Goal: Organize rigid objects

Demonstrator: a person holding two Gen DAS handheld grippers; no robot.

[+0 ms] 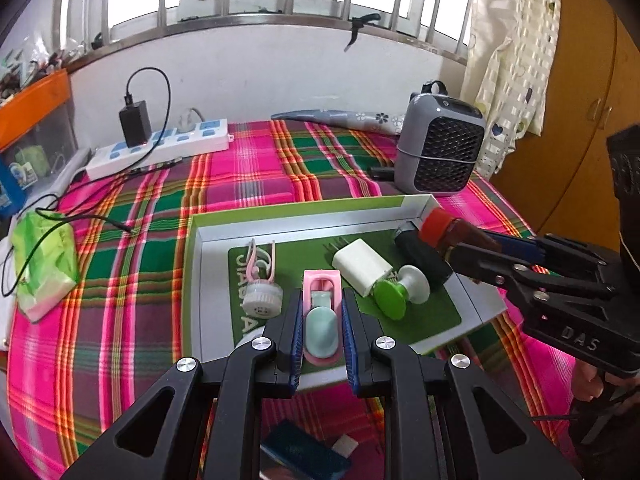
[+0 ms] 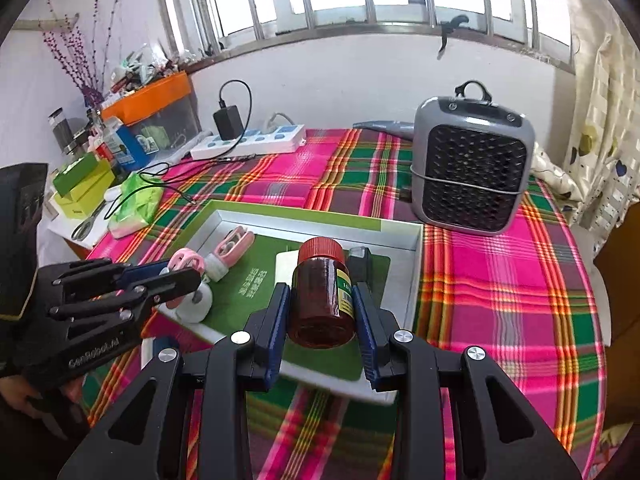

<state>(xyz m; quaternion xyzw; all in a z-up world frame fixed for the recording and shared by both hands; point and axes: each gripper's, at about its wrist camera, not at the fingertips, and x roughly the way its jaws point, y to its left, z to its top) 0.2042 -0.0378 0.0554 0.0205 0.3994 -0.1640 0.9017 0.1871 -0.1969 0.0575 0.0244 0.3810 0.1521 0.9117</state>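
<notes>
Seen from the left wrist, a pink clip with a pale teal insert (image 1: 322, 320) is clamped narrowly between the pads of the left gripper (image 1: 322, 334), held above the near edge of the shallow green tray (image 1: 304, 210) on the plaid-covered table (image 1: 132, 264). Already lying in the tray are a small pink-and-white gadget (image 1: 262, 288), a white charger block (image 1: 362, 266), a green-and-white knob (image 1: 396, 292) and a black cylinder (image 1: 424, 260). The clip is gripped only along its slim sides, so it could be twisted out or dropped short of the tray, on the rim.

Seen from the right wrist, a brown jar with a red cap (image 2: 322, 292) is held between the pads of the right gripper (image 2: 322, 312), jaws part-way apart around its body, over the tray's right half. Its smooth round wall could be let slip through the pads, and it could be rolled into the black cylinder (image 2: 359, 264) if released on its side. Both grippers are crowded over one tray, so a collision between them is judged possible.
</notes>
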